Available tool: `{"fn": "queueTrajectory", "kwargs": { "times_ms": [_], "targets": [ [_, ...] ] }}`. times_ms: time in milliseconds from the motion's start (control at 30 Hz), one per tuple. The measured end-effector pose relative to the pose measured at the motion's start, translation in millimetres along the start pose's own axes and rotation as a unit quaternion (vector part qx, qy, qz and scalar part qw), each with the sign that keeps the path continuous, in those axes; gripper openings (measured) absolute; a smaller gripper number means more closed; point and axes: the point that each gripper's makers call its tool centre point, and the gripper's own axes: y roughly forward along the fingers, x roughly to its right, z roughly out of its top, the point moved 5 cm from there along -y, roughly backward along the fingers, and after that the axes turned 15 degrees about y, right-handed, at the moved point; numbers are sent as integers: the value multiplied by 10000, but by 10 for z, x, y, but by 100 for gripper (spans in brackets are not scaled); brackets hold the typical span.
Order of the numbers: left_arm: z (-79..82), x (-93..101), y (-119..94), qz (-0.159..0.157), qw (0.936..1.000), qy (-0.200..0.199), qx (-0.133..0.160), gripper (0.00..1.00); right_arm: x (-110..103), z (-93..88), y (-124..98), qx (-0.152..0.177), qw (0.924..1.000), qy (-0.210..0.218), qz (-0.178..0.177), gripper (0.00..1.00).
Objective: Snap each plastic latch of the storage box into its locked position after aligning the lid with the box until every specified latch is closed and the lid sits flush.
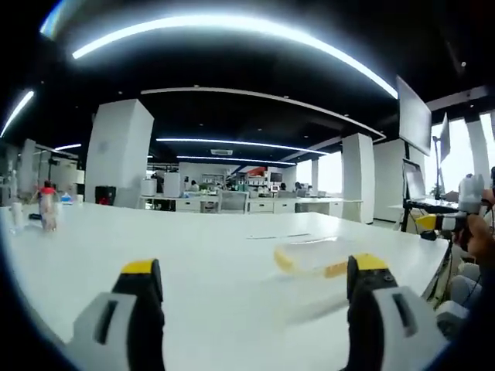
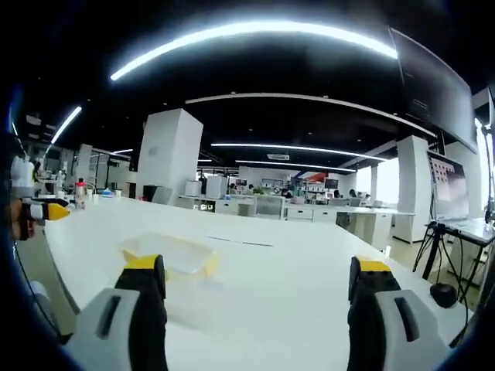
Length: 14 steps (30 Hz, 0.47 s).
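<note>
Long curved light strips point(image 1: 232, 27) cross the dark ceiling of a wide open-plan office, with white square pillars point(image 1: 118, 152) and rows of desks far back in both views. Most of the lower half of each frame is a broad white table point(image 1: 216, 255). In the left gripper view, the left gripper point(image 1: 251, 274) rises from the bottom edge with its two yellow-tipped jaws spread wide apart and nothing between them but bare tabletop. The storage box point(image 1: 313, 257), a shallow clear plastic container with yellow latches at its ends, lies flat on the table just above and left of the right-hand jaw, a little blurred, so whether its latches are closed cannot be told. At the left edge of that frame a small bottle with a red cap point(image 1: 48, 205) stands on the table; at the right edge the other gripper's yellow tip shows, held by a hand point(image 1: 479, 236), before a laptop on a stand point(image 1: 418, 185). In the right gripper view, the right gripper point(image 2: 254, 272) likewise holds its jaws far apart and empty, and the storage box point(image 2: 170, 255) sits on the table point(image 2: 286, 270) just above the left-hand jaw, clear of it. A monitor on a tripod point(image 2: 452, 193) stands at the right of that frame.
</note>
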Motion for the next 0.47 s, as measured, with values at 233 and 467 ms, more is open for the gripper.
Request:
{"fn": "queueTrajectory", "kwargs": {
  "times_ms": [233,467],
  "targets": [
    [-14,-28,-114,18,10000,67,16,99,-97,2,-100,59,10000,-41,29,98],
    [27,-33,-262,1,9999,134,59,99,-150,1,-168,96,9999,-66,53,98]
  ]
}}
